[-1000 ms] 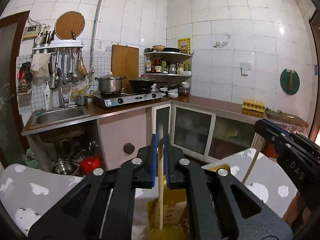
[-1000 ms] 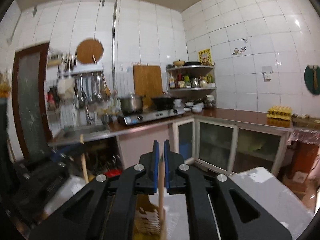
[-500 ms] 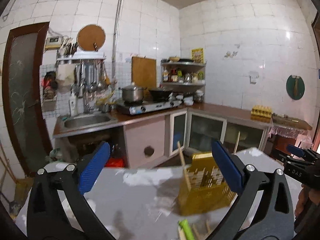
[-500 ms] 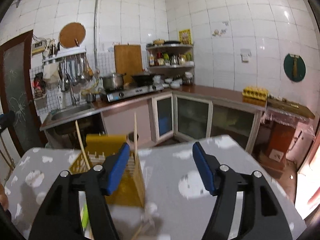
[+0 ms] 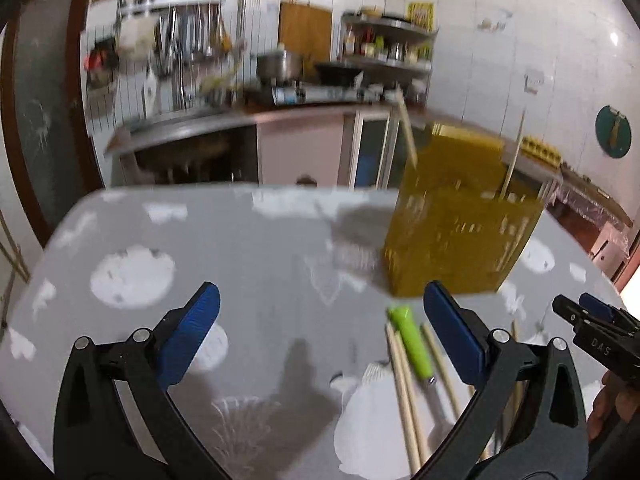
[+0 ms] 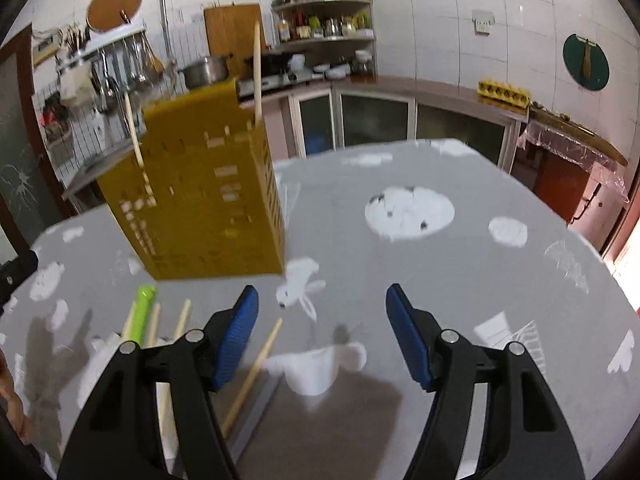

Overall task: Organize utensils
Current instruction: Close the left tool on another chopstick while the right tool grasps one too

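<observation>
A yellow slotted utensil holder (image 5: 460,216) (image 6: 200,196) stands on the grey patterned table with two wooden chopsticks (image 6: 257,68) upright in it. Several loose wooden chopsticks (image 5: 404,396) (image 6: 256,364) and a green-handled utensil (image 5: 412,340) (image 6: 141,312) lie on the table in front of it. My left gripper (image 5: 320,336) is open and empty above the table, left of the loose utensils. My right gripper (image 6: 322,334) is open and empty, just right of the loose chopsticks. Its tip shows at the right edge of the left wrist view (image 5: 592,328).
The table (image 6: 420,240) is covered in a grey cloth with white shapes. Behind it run a kitchen counter with a sink (image 5: 180,124), a stove with a pot (image 6: 204,72), shelves and hanging tools. Table edges lie at left and right.
Both grippers let go of their chopsticks into the holder, opened wide, then drew back and tilted down toward the loose utensils on the table.
</observation>
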{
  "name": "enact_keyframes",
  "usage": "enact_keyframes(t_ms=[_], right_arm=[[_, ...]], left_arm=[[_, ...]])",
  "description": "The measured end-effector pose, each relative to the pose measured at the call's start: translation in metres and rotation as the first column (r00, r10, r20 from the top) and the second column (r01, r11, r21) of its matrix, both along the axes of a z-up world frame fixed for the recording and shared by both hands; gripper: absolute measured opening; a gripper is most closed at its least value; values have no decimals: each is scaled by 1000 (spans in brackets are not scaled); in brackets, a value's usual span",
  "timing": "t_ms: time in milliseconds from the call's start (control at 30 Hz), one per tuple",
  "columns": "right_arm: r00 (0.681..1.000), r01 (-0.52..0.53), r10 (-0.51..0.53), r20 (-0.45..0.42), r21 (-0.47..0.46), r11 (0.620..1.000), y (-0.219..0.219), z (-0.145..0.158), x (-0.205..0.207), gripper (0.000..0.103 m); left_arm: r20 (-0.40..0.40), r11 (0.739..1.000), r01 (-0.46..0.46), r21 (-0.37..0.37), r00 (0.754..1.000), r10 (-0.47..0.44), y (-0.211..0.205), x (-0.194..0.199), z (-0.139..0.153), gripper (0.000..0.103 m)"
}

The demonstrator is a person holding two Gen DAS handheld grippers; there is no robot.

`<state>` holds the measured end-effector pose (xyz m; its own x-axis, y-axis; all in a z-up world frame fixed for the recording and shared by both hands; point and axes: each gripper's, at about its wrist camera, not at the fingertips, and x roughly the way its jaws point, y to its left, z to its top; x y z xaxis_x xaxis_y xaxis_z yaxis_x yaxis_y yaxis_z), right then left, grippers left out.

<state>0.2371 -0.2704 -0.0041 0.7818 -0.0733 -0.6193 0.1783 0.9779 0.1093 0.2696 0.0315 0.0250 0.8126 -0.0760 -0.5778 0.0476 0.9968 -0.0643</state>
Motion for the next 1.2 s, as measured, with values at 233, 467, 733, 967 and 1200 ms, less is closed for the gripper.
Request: enact_keyframes(t_ms=[233, 467, 733, 967, 1200], right_arm=[[998, 1, -2, -60, -18, 1000, 11, -19, 14, 66], [991, -23, 20, -133, -17, 1000, 24, -33, 30, 59], [984, -41, 43, -175, 18, 999, 30, -42, 38, 47], [985, -39, 43, -170, 27, 999, 30, -43, 35, 47], [984, -39, 42, -171, 24, 999, 31, -43, 34, 47]], left_arm=[[-133, 999, -5, 36, 991, 10, -15, 18, -42, 98], [-202, 997, 37, 66, 979, -23, -32, 23, -60, 98], [-259, 998, 39, 39, 965, -27, -29, 28, -73, 98], [-278, 996, 51, 67, 960, -31, -36, 30, -77, 94], [-283, 992, 72, 99, 958, -41, -43, 31, -77, 90]])
